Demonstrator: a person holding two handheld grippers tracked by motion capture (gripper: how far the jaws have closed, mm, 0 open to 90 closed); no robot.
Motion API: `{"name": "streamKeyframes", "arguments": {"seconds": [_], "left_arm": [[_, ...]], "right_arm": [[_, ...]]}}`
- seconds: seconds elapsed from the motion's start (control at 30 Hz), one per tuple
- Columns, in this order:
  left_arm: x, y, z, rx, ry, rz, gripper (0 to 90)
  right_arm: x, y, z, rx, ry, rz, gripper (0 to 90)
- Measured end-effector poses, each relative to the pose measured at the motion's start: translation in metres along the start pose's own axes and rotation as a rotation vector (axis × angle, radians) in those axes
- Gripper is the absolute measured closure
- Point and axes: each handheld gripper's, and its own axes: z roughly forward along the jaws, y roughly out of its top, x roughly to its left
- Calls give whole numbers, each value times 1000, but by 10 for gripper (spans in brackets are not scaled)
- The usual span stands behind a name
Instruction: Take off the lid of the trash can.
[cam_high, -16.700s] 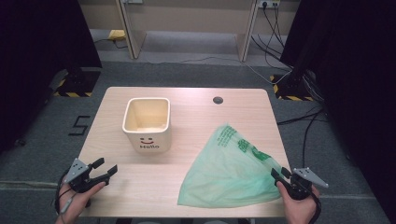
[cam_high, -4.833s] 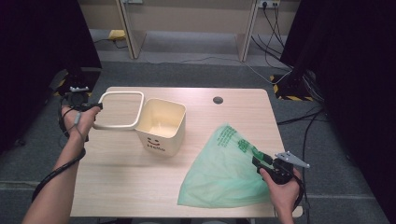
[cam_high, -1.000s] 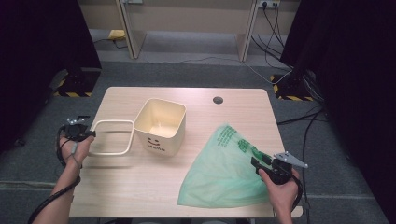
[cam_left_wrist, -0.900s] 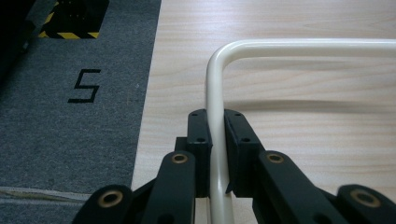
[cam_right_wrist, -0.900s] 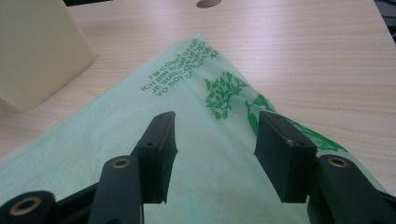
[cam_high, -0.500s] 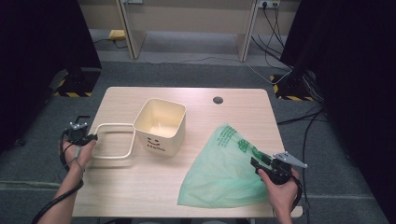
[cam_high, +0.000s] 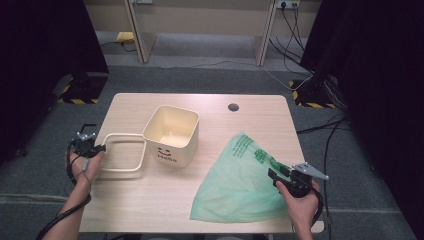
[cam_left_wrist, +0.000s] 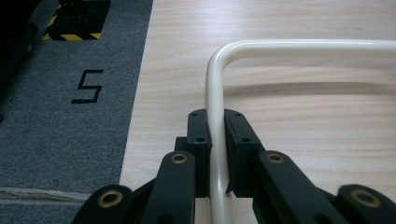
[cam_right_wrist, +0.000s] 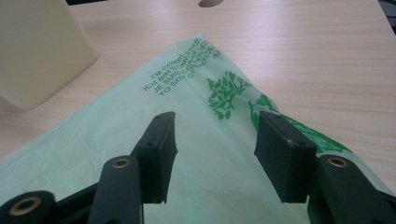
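Note:
A cream square bin (cam_high: 171, 134) with a smiley face stands near the middle of the wooden table (cam_high: 220, 102). Its cream ring-shaped rim frame (cam_high: 121, 152) lies flat on the table just left of the bin. My left gripper (cam_high: 96, 148) is shut on the frame's left side (cam_left_wrist: 217, 140), low over the table's left edge. A pale green plastic bag (cam_high: 239, 178) with green printing (cam_right_wrist: 187, 60) lies flat at the front right. My right gripper (cam_high: 275, 173) hovers open over the bag's right edge, and the bag (cam_right_wrist: 205, 154) lies beneath its jaws.
A round cable hole (cam_high: 233, 107) sits at the table's back centre. Grey carpet (cam_high: 45, 125) with a marked "5" (cam_left_wrist: 88, 86) lies left of the table. Cables (cam_high: 320, 125) run on the floor at the right. Bare wood shows in front of the bin.
My left gripper has carried the rim frame down from the raised, back-left position and laid it flat beside the bin. The right gripper has stayed over the bag's edge.

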Motion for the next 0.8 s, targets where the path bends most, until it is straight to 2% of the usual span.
{"name": "streamKeyframes", "arguments": {"seconds": [0.53, 0.63, 0.7, 0.8], "left_arm": [[-2, -5, 4, 11, -5, 7, 795], [-2, -5, 2, -1, 3, 23, 725], [-2, -4, 0, -32, 20, 50, 646], [-3, -5, -5, -46, 2, 62, 548]], "right_arm": [[0, 0, 0, 0, 3, 3, 479], [0, 0, 0, 2, 4, 6, 479], [1, 0, 1, 2, 4, 7, 479], [1, 0, 1, 4, 6, 1, 478]]}}
